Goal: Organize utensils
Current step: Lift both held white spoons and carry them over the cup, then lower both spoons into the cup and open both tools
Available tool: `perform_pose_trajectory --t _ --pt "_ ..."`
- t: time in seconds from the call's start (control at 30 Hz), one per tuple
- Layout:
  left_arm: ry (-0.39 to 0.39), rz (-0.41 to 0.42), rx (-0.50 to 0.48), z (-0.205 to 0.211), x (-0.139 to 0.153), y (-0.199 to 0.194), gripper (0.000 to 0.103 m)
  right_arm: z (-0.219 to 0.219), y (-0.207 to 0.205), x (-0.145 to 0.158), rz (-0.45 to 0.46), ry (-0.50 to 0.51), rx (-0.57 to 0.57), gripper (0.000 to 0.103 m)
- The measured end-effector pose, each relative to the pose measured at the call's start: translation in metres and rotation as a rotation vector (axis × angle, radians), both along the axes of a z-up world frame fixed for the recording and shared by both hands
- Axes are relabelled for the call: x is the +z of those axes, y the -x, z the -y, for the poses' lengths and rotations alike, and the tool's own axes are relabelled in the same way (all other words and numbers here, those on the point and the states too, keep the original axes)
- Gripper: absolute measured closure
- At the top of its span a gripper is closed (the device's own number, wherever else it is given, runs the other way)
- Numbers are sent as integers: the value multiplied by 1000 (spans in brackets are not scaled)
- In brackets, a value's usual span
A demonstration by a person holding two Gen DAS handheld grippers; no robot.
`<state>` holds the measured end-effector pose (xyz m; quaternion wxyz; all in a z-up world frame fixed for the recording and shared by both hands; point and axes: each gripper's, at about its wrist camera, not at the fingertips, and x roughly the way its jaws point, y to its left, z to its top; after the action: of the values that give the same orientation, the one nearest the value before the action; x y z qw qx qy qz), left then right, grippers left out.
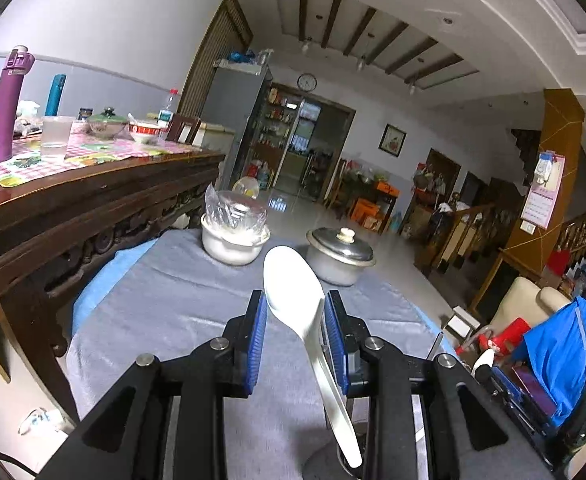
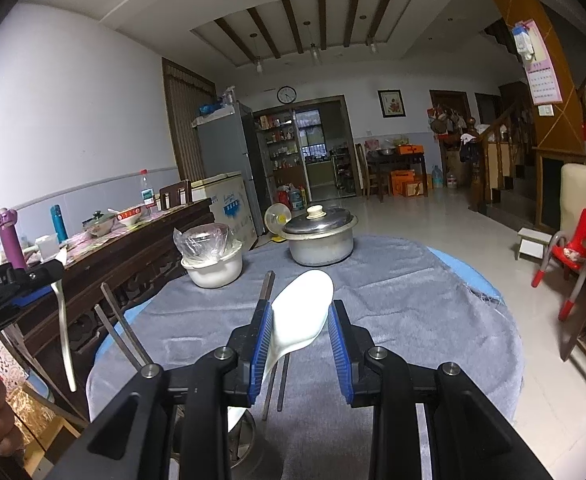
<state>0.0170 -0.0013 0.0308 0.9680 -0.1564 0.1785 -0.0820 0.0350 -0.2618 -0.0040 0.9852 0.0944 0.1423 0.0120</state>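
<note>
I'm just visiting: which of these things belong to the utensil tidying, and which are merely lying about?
Job: white spoon in left claw; second white spoon in right claw; chopsticks; metal cup.
Lying about: lidded pot; white bowl; purple flask; fan; red chair.

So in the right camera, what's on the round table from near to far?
White spoon → white bowl → metal pot.

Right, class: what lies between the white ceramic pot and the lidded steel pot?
Only bare grey cloth separates the white ceramic pot from the lidded steel pot; the right wrist view shows it.
</note>
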Motion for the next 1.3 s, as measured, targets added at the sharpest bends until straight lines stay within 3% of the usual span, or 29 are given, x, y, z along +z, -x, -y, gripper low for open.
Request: perform_pose_trajectory --t 0.33,0.7,1.0,1.3 --pt "88 137 -16 3 -31 14 72 -15 3 -8 9 58 23 72" --pt "73 212 -29 16 -59 21 72 -19 -1 -12 0 77 28 72" --pt "110 182 -19 17 -76 14 72 -19 -3 -14 -3 77 22 72" --pt "118 187 -45 23 -75 19 72 -23 -4 -20 -5 90 22 72"
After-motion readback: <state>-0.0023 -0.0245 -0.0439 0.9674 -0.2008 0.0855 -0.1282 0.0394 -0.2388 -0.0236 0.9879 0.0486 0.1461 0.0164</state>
